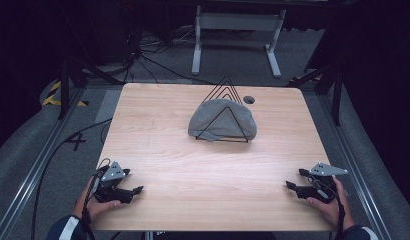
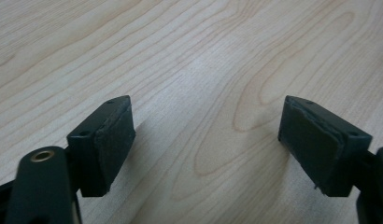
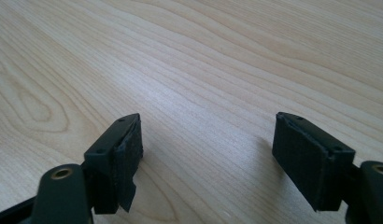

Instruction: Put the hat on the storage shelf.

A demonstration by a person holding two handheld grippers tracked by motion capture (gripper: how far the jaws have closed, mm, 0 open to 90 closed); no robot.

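1. The left claw (image 1: 138,189) is resting at the near left corner of the pale wooden counter (image 1: 158,150), its jaws standing wide apart with nothing between them; in the left gripper view the left claw (image 2: 206,140) is framing bare wood grain.
2. Far of centre, a soft grey crumpled cloth (image 1: 213,117) is lying draped through a black wire triangular rack (image 1: 226,95), well apart from both claws.
3. The cloth is looking light, limp and non-fragile; I judge a pinch on a loose lower edge near the rack's base would be gripping best, since it may be snagging on the wires.
4. The right claw (image 1: 289,185) is sitting at the near right corner, jaws likewise spread and empty.
5. The high view is giving cloth and rack; the right gripper view is revealing the right claw (image 3: 208,144) with worn, fraying pads (image 3: 126,158).
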